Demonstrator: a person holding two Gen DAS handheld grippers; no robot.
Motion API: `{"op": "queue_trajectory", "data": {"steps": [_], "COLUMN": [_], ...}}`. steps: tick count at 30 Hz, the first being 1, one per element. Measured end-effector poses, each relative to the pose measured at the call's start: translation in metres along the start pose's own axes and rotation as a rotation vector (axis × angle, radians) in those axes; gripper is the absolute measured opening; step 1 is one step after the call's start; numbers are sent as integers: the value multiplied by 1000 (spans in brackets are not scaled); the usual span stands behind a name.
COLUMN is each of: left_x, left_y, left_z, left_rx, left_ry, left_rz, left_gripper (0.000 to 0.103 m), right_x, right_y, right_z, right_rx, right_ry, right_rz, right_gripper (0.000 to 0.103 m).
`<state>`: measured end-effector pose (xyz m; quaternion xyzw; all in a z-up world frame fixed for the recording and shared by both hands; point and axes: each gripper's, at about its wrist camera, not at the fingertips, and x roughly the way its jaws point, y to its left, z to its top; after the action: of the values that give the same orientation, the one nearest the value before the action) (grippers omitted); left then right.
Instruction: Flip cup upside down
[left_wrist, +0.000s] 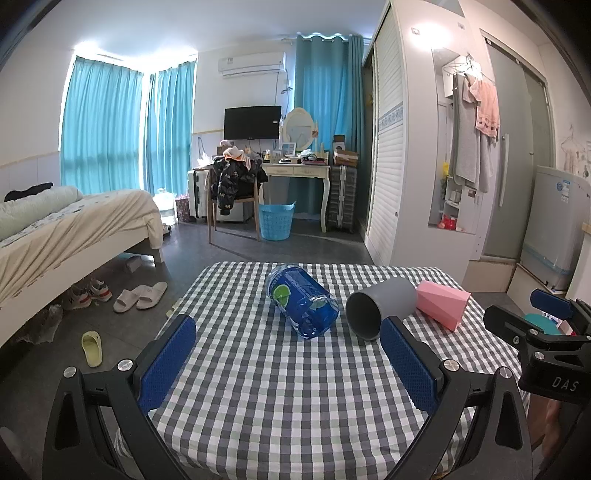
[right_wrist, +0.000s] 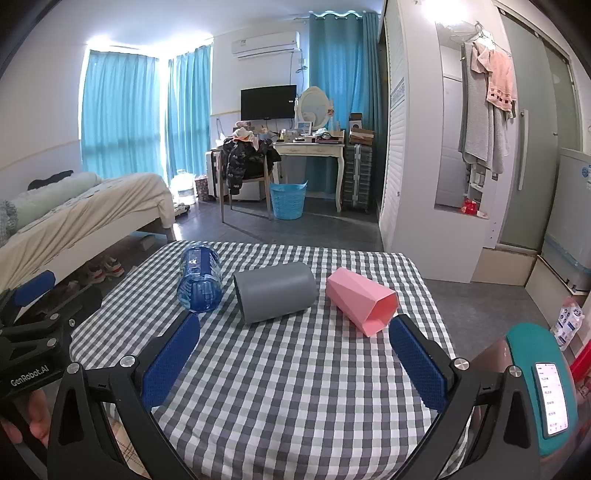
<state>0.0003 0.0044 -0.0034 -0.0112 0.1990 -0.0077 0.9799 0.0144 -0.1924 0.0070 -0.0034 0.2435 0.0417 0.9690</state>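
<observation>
Three cups lie on their sides on the checked table (left_wrist: 280, 387): a clear blue cup (left_wrist: 301, 301), a grey cup (left_wrist: 376, 306) and a pink faceted cup (left_wrist: 443, 302). In the right wrist view they are the blue cup (right_wrist: 199, 282), grey cup (right_wrist: 275, 291) and pink cup (right_wrist: 360, 301) on the table (right_wrist: 295, 387). My left gripper (left_wrist: 288, 354) is open and empty, short of the blue and grey cups. My right gripper (right_wrist: 293, 354) is open and empty, short of the grey and pink cups.
The right gripper's body (left_wrist: 535, 332) shows at the right edge of the left wrist view; the left gripper's body (right_wrist: 33, 325) at the left edge of the right wrist view. A bed (left_wrist: 74, 229), slippers (left_wrist: 140, 295) and a wardrobe (left_wrist: 395, 147) surround the table.
</observation>
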Motion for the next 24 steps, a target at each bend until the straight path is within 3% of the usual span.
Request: {"op": "queue_trajectory", "data": {"steps": [24], "left_x": [-1], "left_y": [-3], "left_z": [0], "left_rx": [-1], "left_ry": [10], "left_rz": [4], "left_gripper": [103], "right_x": [2], "right_y": [3], "right_z": [-3], "right_rx": [-17], "right_ry": [8], "right_rz": [21], "right_gripper": [103]}}
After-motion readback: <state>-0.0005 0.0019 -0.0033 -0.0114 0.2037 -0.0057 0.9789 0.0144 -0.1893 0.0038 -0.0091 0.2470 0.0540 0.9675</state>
